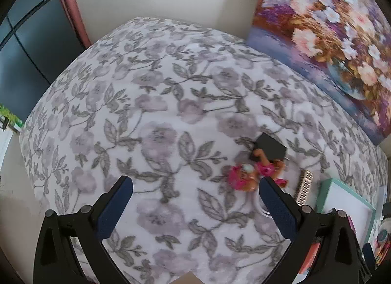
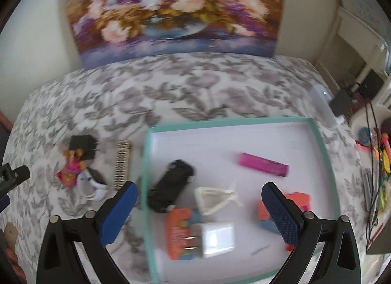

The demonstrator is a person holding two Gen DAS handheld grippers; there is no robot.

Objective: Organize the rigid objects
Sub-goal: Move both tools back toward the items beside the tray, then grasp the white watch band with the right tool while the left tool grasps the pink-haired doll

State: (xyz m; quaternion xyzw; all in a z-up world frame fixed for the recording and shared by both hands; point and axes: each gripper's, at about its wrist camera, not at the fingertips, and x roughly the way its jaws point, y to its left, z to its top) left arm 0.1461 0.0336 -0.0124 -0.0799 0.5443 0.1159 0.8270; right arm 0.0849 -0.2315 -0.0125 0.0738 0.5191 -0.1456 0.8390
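Note:
A teal-rimmed white box [image 2: 325, 152] lies on the floral bedspread and holds a black toy car [image 2: 171, 184], a pink bar [image 2: 264, 167], a white charger plug [image 2: 217, 238], an orange card [image 2: 177, 230] and a cream triangular piece [image 2: 215, 199]. My right gripper [image 2: 199, 196] is open and empty above the box. Left of the box lie a pink doll [image 2: 73, 168], a black square [image 2: 81, 147], a comb [image 2: 122, 164] and a white ring [image 2: 94, 190]. My left gripper [image 1: 196, 190] is open and empty, with the doll [image 1: 244, 176] just beyond its right finger.
A flower painting [image 2: 171, 13] leans on the wall behind the bed. The box rim [image 1: 327, 184] shows at the right in the left wrist view. A cluttered side table with cables [image 2: 374, 162] stands to the right. A dark cabinet [image 1: 27, 47] is at the left.

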